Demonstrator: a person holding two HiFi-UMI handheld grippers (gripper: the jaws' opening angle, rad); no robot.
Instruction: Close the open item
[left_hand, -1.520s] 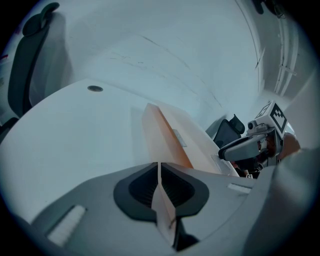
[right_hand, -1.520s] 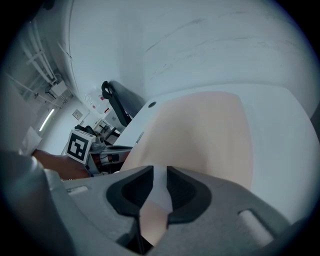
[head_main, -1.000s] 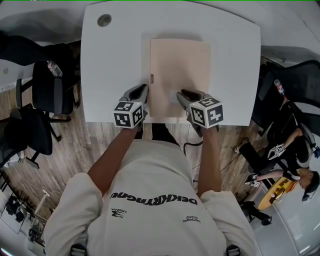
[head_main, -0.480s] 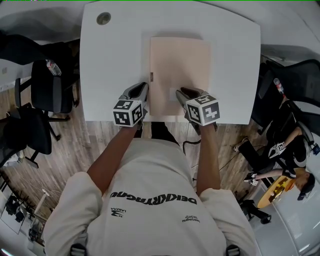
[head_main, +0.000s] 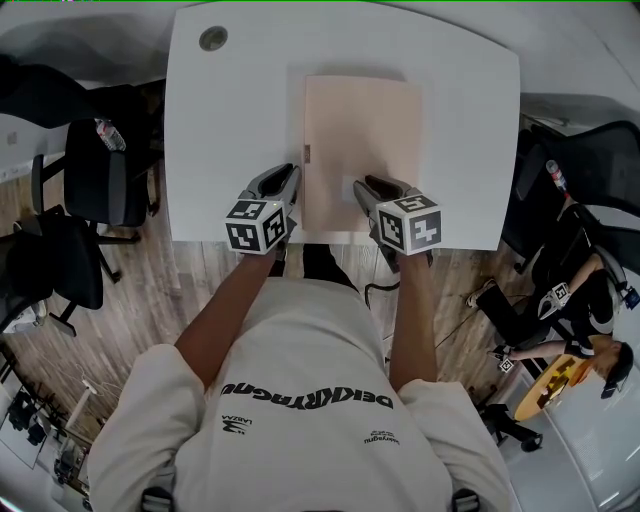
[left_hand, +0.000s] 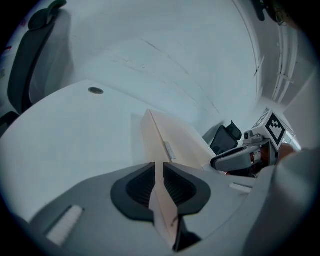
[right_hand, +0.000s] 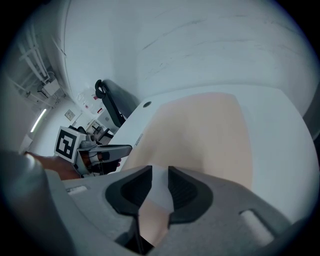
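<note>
Almost nothing had moved in the last second. The folder (head_main: 362, 140) lay flat on the bench (head_main: 230, 120), with the left gripper (head_main: 290, 175) fingers pinching its left edge and the right gripper (head_main: 365, 185) fingers its near edge. It looked all but closed.

The place looks like an office or a research workroom, not a home. The white tabletop (head_main: 460, 120) has a round cable grommet (head_main: 212, 38) in one corner, as office desks have. Around it stand black swivel office chairs, one at the left (head_main: 100, 180) and one at the right (head_main: 600, 160), on a floor of wood-look planks (head_main: 150, 300). At the right a second person (head_main: 585, 320) sits low and holds a device with a square-marker cube (head_main: 557, 296), near a round yellow table (head_main: 545, 390). The gripper views show plain white walls (left_hand: 150, 45) and, in the right one, pipes or conduits high on the wall (right_hand: 37, 75).
</note>
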